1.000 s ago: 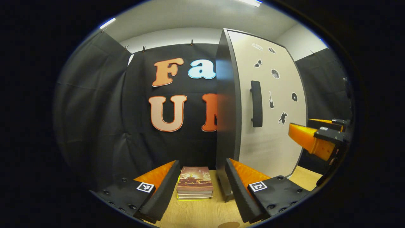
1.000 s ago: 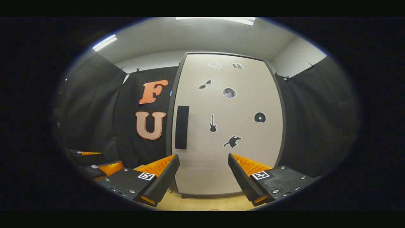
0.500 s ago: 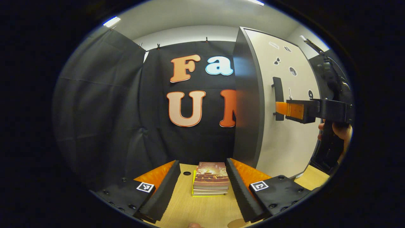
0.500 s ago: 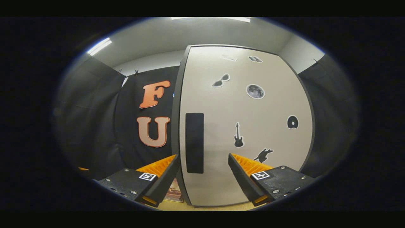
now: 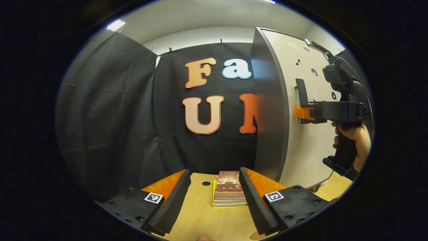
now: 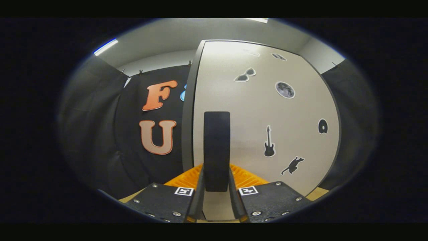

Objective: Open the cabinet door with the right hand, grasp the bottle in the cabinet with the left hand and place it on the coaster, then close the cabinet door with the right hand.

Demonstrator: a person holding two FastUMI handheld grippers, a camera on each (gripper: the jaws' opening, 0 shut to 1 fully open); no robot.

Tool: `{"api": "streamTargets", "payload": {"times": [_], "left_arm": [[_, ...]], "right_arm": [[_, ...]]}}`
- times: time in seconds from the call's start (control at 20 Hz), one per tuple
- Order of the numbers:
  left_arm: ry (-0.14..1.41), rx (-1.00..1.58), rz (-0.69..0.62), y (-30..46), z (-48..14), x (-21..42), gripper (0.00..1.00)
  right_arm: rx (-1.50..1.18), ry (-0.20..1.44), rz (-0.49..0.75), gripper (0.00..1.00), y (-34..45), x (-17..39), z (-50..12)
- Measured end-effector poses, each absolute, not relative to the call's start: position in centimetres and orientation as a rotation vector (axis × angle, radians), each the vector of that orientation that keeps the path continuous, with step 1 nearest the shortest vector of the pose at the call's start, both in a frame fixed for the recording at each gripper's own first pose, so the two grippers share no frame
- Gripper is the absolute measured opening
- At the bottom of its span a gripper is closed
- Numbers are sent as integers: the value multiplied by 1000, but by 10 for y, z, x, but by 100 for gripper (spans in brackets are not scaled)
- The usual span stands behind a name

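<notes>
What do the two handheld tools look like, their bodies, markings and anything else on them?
The left tool has flat black plates with round screw heads, each carrying a small square black-and-white marker, and ridged inner faces on its fingers. The right tool has the same plates, screws and markers. From the left gripper view it shows a long black body with a pistol-style handle, held by a hand, and a black camera block on top.

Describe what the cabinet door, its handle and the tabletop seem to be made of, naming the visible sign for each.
Cabinet door: probably laminated board, matt pale face with a dark edge band and flat stickers.
Handle: dull black, no glare, perhaps foam-wrapped or plastic; the right gripper is closed on it.
Tabletop: light wood-look surface with fine straight grain lines, possibly veneer or laminate.
</notes>
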State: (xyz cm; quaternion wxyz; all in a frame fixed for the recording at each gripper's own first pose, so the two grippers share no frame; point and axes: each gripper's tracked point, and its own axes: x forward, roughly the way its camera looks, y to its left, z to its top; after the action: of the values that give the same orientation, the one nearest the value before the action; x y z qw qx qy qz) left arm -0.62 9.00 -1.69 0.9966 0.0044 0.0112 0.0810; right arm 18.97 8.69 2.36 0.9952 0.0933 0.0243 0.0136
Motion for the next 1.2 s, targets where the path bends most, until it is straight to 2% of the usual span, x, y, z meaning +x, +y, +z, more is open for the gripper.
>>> {"api": "streamTargets", "payload": {"times": [0.05, 0.1, 0.15, 0.2, 0.3, 0.45, 0.55, 0.6, 0.7, 1.2], "left_arm": [[21, 10, 158, 93, -17, -6, 95], [22, 10, 151, 94, -17, -5, 95], [25, 9, 139, 94, -19, -4, 95], [29, 9, 127, 95, -21, -2, 94], [38, 9, 101, 97, -24, 7, 95], [36, 21, 65, 98, -24, 25, 95], [17, 35, 81, 103, -18, 33, 95], [11, 33, 84, 103, -15, 33, 95], [4, 15, 76, 97, -11, 33, 95], [-9, -36, 41, 11, -3, -23, 94]], "right_arm": [[197, 49, 22, 33, 88, 190, 24], [211, 50, 20, 24, 88, 190, 24], [223, 47, 21, 25, 87, 188, 24], [228, 48, 22, 18, 87, 187, 24], [230, 42, 23, 14, 87, 186, 25], [225, 46, 22, 12, 85, 180, 27], [220, 44, 18, 11, 84, 167, 34], [218, 37, 16, 14, 83, 162, 36], [214, 15, 4, 11, 79, 150, 41], [224, 20, 99, 11, 62, 112, 42]]}}
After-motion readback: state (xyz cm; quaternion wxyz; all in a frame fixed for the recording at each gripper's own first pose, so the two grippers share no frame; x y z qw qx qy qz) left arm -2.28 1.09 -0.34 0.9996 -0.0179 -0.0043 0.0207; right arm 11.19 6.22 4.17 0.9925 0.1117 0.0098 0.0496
